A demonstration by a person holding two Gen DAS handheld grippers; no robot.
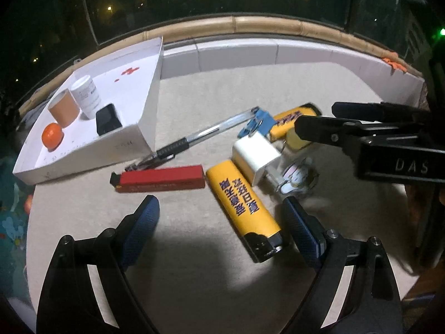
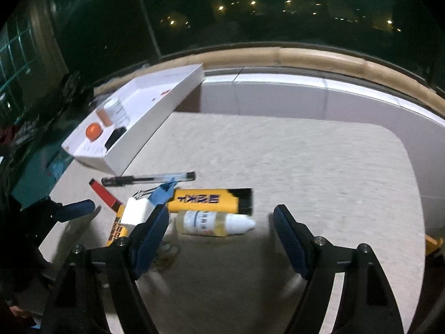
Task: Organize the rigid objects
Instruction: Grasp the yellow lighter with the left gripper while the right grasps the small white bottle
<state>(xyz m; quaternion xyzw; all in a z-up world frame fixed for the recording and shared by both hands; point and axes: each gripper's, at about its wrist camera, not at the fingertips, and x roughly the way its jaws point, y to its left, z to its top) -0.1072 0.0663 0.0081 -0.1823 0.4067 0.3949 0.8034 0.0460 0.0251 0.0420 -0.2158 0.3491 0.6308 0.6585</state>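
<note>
Dropper bottle (image 2: 214, 223) lies crosswise between the gaping right tongs (image 2: 221, 229), centre frame, ungripped; left tongs (image 1: 221, 217) open over the yellow lighter (image 1: 244, 208).

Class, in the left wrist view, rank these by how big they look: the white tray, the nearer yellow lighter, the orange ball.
1. white tray, largest by far.
2. nearer yellow lighter; it lies close to the camera, which flatters it.
3. orange ball, smallest.
</note>
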